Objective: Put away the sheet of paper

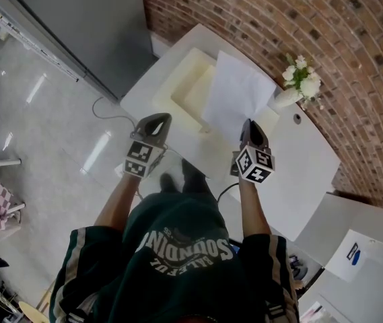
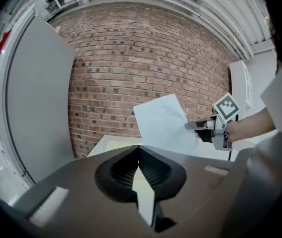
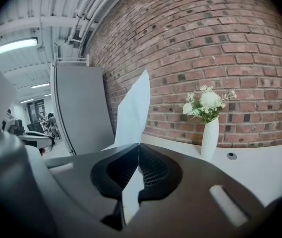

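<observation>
Two jaws of the right gripper (image 1: 248, 123) pinch the sheet of paper (image 1: 235, 93) in the head view, with a cream tray (image 1: 171, 89) at its 11 o'clock. Left gripper view: the left gripper (image 2: 139, 148) is pressed together (nothing between). Right gripper view: the sheet rises toward 12 o'clock, a vase (image 3: 210, 139) at 2 o'clock.

One flat white sheet of paper (image 1: 238, 96). One shallow cream rectangular tray (image 1: 178, 79). One slim white ceramic vase (image 1: 285, 98), holding one bunch of small white flowers (image 1: 303, 79). One white bench (image 1: 299, 173) with one small round grey cable cap (image 1: 297, 118) in its top. One tall plain grey cabinet (image 1: 77, 19). Two dark grey tongs: the left tongs (image 1: 156, 121) and the right tongs (image 1: 248, 125).
</observation>
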{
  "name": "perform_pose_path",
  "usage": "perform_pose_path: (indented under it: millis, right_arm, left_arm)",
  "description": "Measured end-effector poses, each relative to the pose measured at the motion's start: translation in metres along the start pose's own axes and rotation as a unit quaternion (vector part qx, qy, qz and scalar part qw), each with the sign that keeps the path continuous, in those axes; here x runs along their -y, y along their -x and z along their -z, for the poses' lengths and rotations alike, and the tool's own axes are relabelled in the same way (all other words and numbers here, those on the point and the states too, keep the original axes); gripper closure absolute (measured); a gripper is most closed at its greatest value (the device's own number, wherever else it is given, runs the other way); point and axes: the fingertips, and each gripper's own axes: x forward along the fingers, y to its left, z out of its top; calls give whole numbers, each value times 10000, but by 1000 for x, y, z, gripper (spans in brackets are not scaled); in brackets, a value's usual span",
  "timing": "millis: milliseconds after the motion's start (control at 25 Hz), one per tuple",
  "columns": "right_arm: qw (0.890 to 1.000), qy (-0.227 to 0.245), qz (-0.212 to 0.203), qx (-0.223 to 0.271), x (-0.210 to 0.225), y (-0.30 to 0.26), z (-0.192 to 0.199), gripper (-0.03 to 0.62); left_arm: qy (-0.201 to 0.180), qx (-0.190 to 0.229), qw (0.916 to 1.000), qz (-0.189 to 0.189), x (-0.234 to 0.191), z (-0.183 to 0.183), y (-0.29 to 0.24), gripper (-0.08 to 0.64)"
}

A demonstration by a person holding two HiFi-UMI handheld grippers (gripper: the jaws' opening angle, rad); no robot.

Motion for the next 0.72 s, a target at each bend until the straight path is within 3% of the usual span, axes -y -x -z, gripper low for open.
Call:
perform_pose_path:
  millis: [280, 720]
  right_arm:
    - [9996, -126, -16, -261, 16, -21, 18, 591]
    - [9943, -715, 31, -790, 34, -44, 57, 591]
  left_arm:
    - [80, -150, 9999, -11, -2, 6, -19, 549]
    - [140, -354, 9993, -2, -3, 14, -36, 549]
